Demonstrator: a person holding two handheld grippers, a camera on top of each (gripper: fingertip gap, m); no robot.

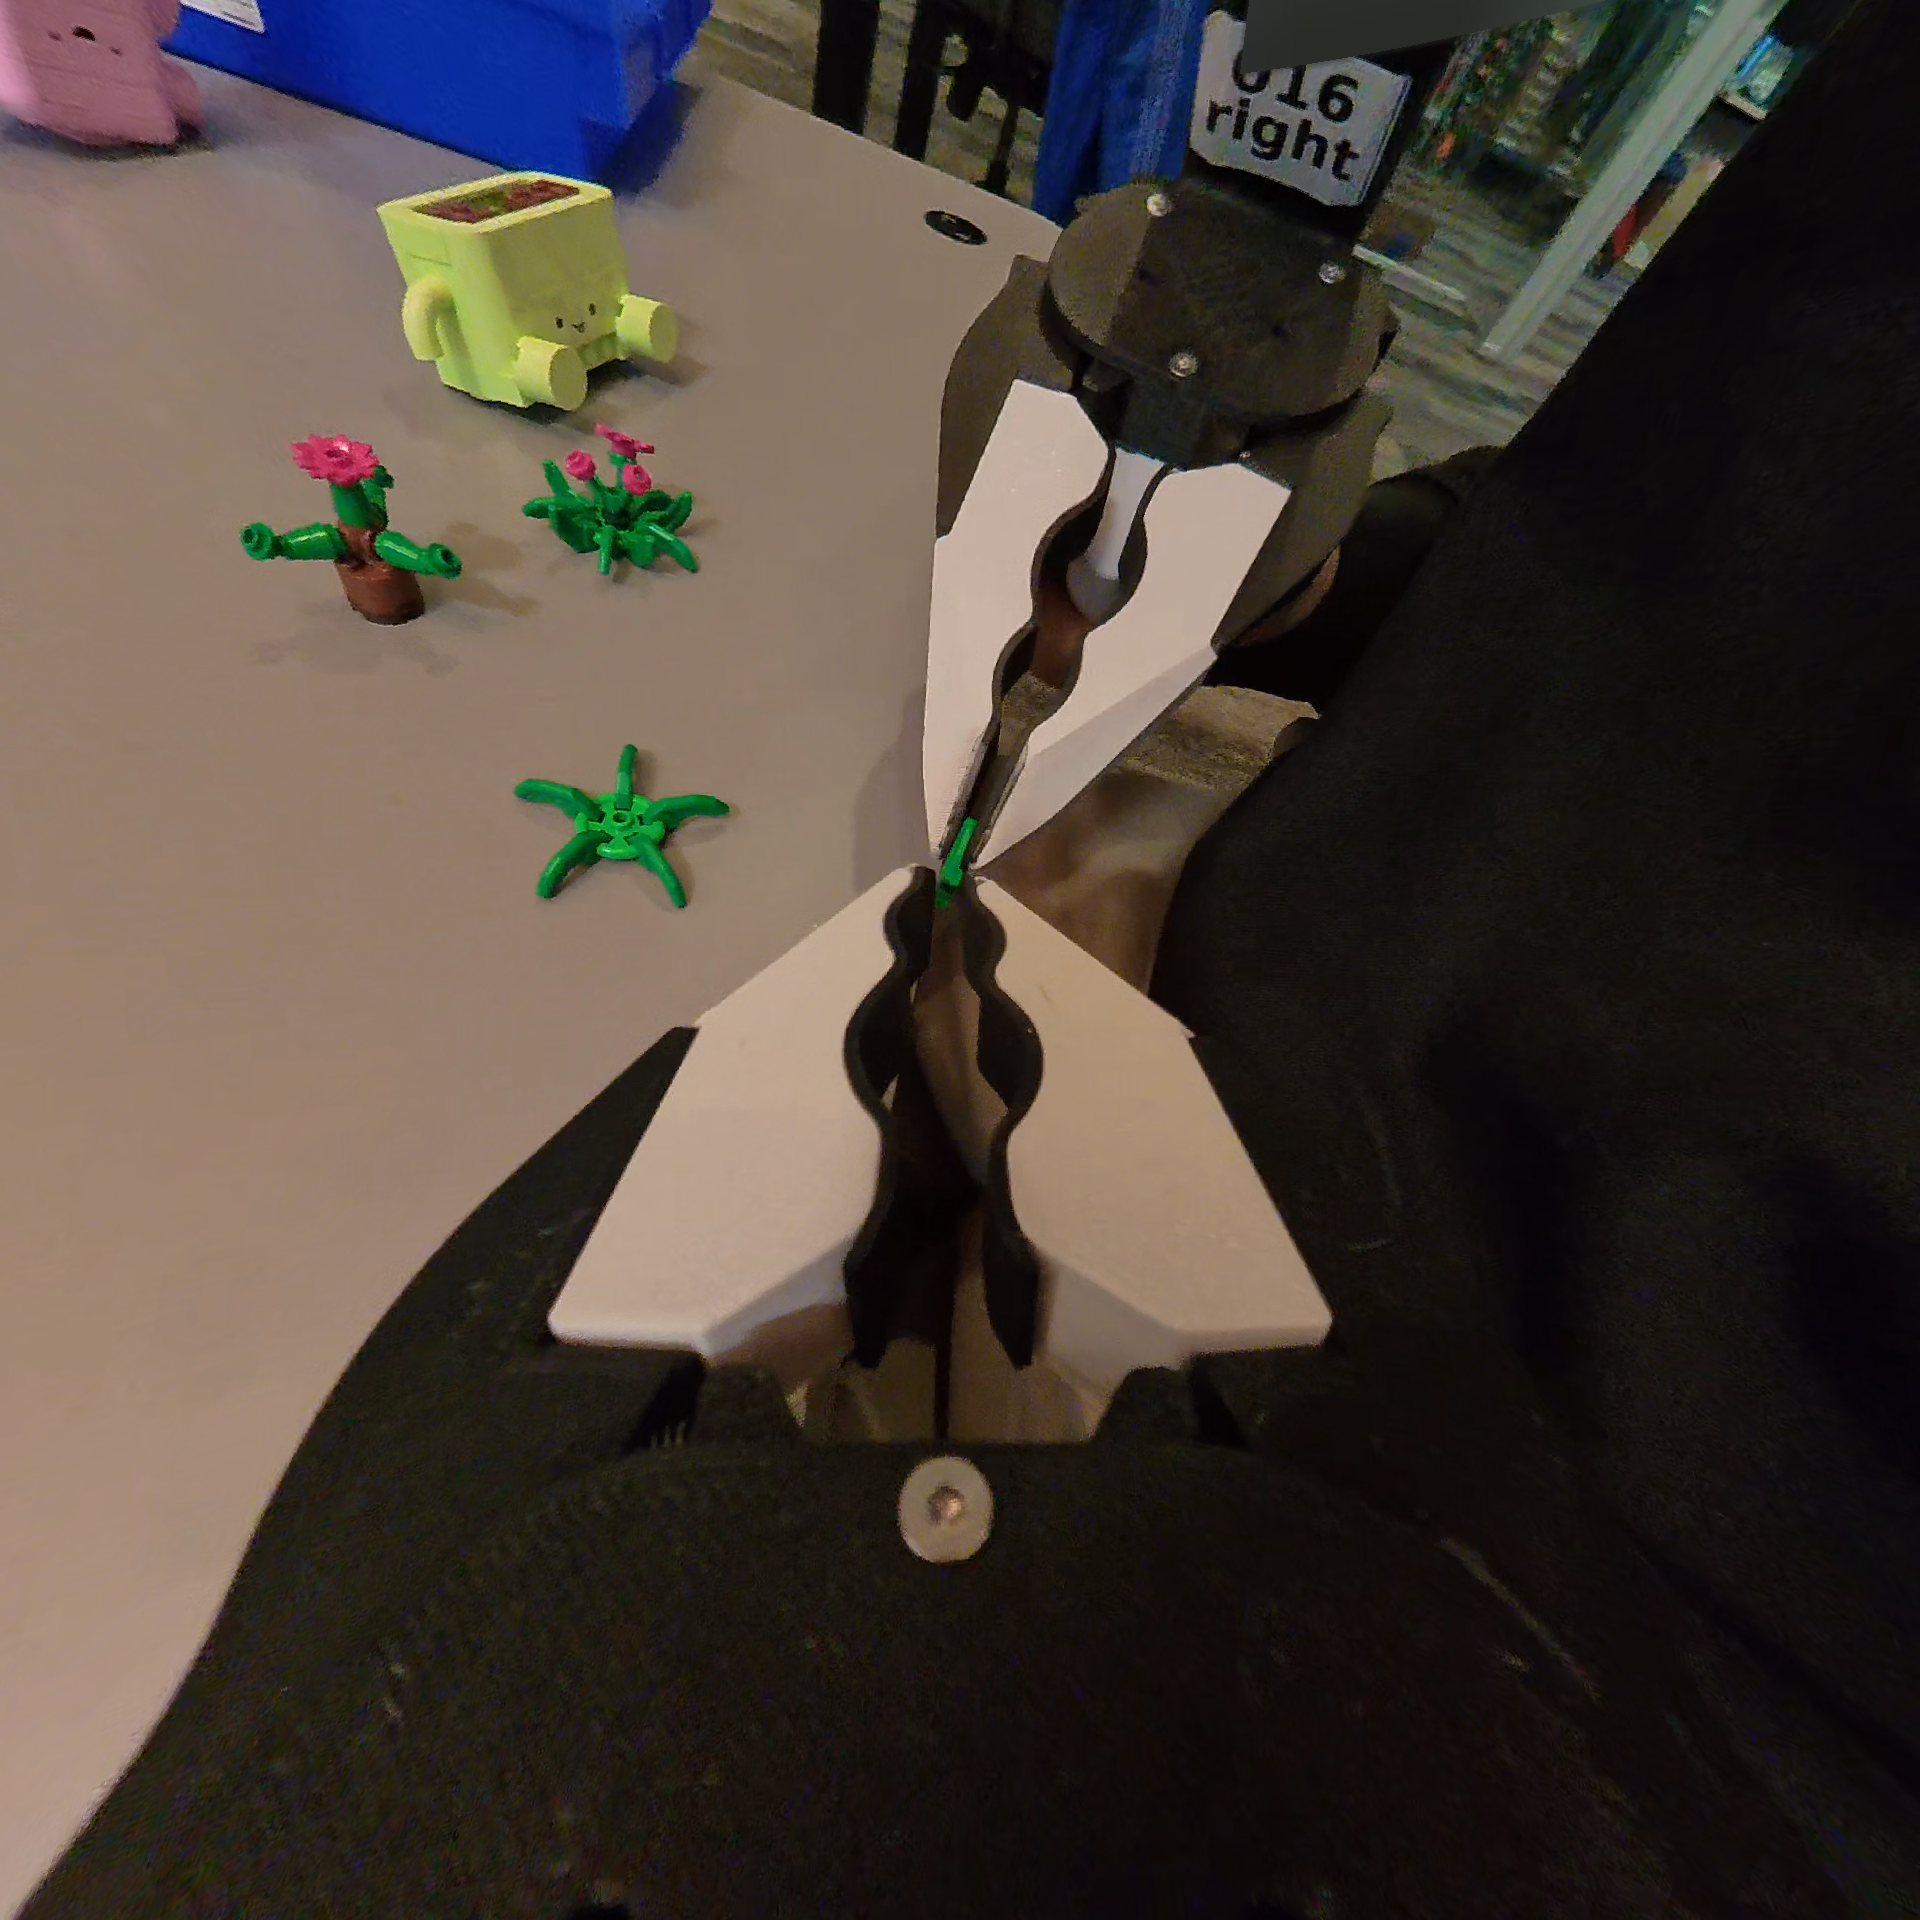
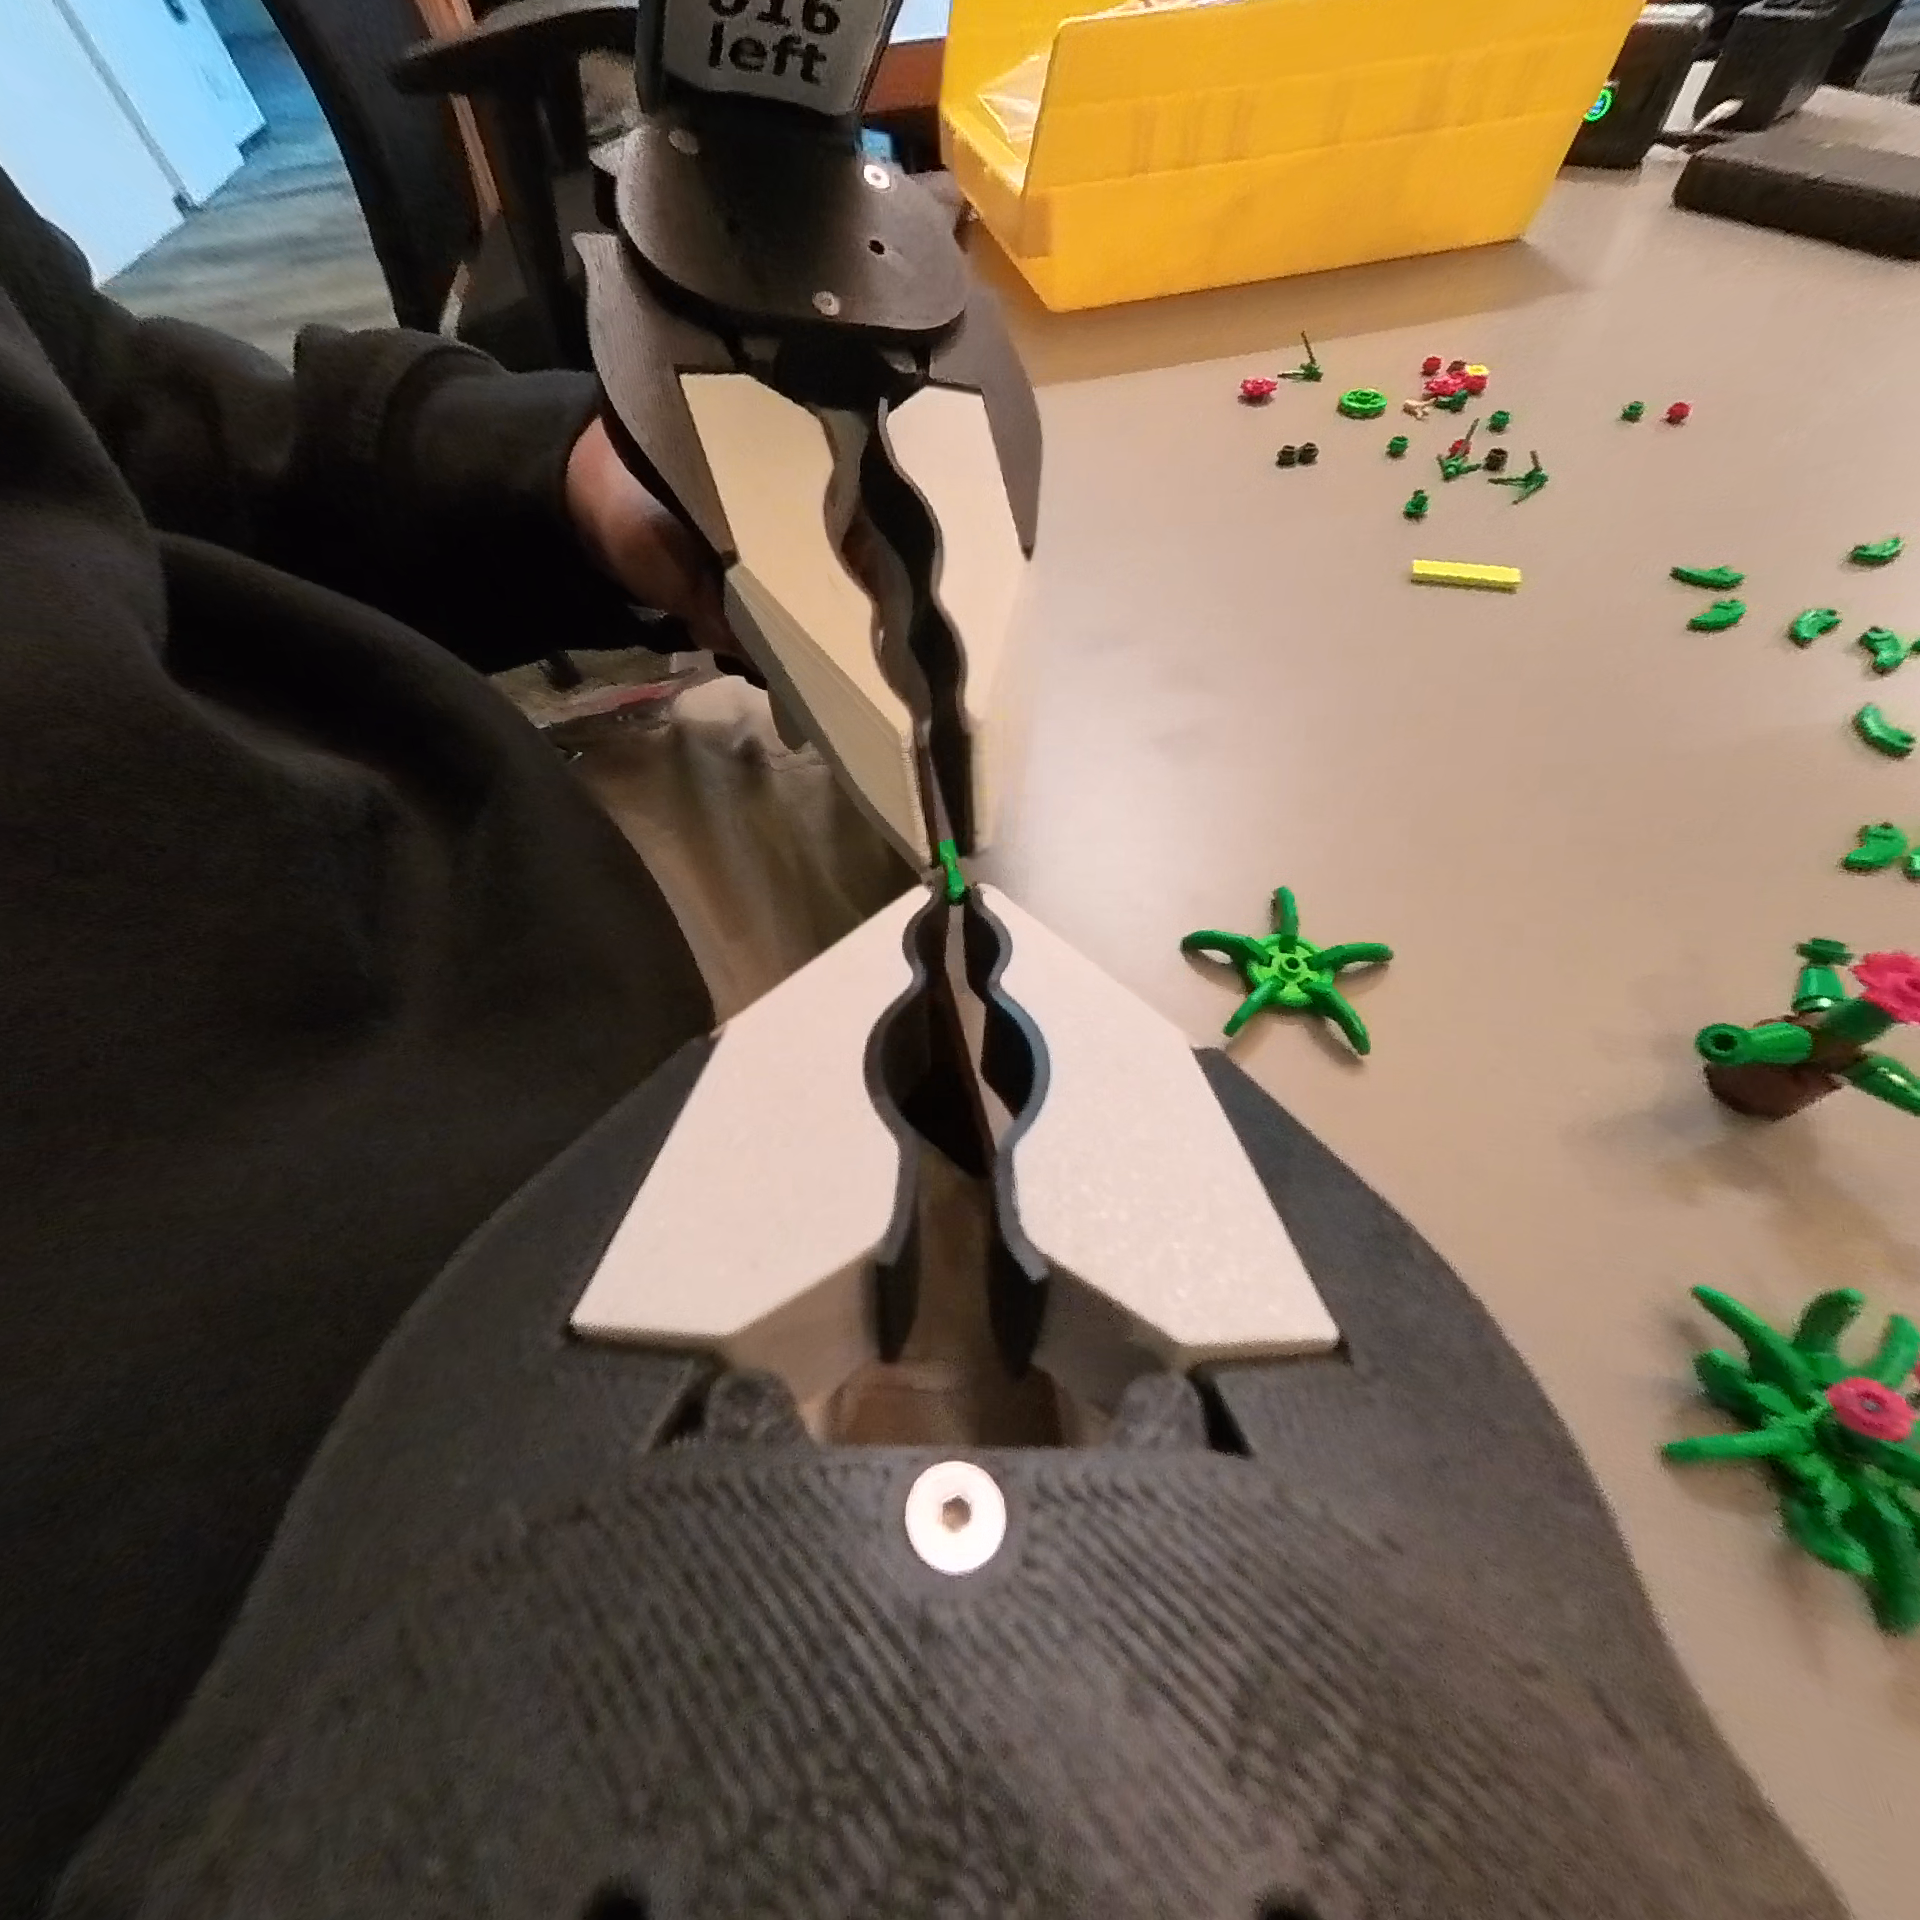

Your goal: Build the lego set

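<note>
My left gripper [image 1: 940,883] and right gripper [image 2: 951,899] meet tip to tip above the table's near edge. Both are shut on one small green stem piece [image 1: 954,847], which also shows in the right wrist view [image 2: 948,868]. The right gripper [image 1: 977,816] comes in from above in the left wrist view; the left gripper [image 2: 951,836] does the same in the right wrist view. On the grey table [image 1: 208,935] lie a flat green leaf rosette [image 1: 618,821], a brown-based plant with a pink flower [image 1: 348,530] and a leafy plant with pink flowers [image 1: 613,504].
A lime-green pot figure [image 1: 520,291], a blue bin [image 1: 447,73] and a pink figure [image 1: 83,73] stand at the back. A yellow bin [image 2: 1247,135], several loose small pieces [image 2: 1455,426], a yellow bar [image 2: 1465,575] and loose green leaves [image 2: 1808,623] lie to the right. A dark sleeve [image 2: 260,727] is close. The grippers are tip to tip, or close to it. Left tips and right tips are each some 8 centimetres from the flat green leaf rosette [image 1: 618,821]. It is also in sight in the right wrist view [image 2: 1288,954].
</note>
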